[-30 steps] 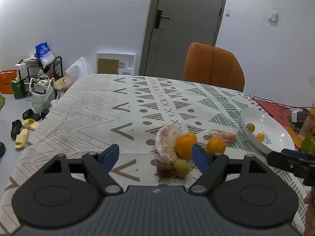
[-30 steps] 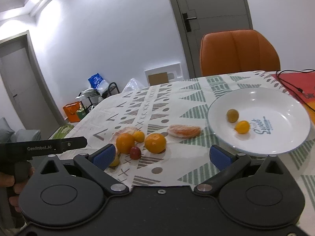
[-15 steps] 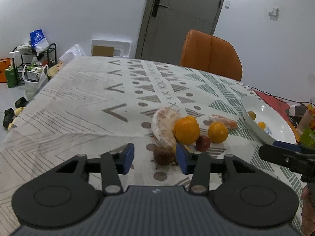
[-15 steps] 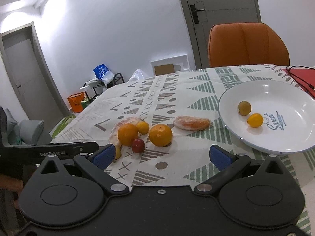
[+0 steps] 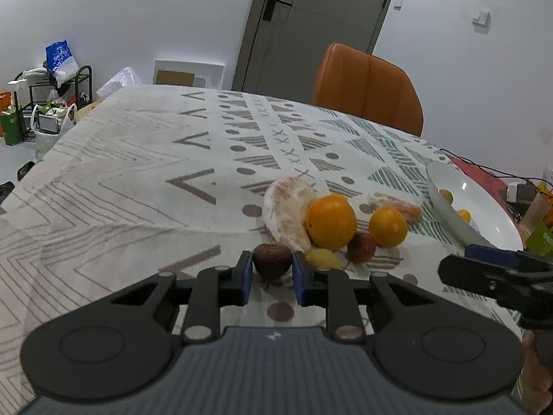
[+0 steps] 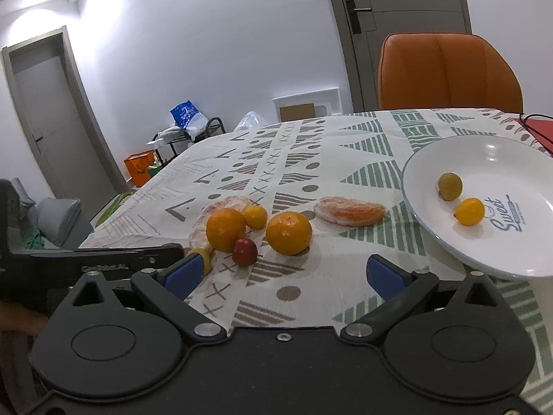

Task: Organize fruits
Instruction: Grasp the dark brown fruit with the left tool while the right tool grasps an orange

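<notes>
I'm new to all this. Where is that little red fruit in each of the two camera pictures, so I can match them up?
Left wrist view: the red fruit sits right of centre, in front of the gap between the two oranges.
Right wrist view: the red fruit is left of centre, again in front of and between the oranges.
Shared landmark: the white plate, at the right edge of both.

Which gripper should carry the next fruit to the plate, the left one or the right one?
Probably the left. The left gripper already has its pads on both sides of the brown fruit, so it only needs lifting to the plate. The right gripper is open and holds nothing.
</notes>
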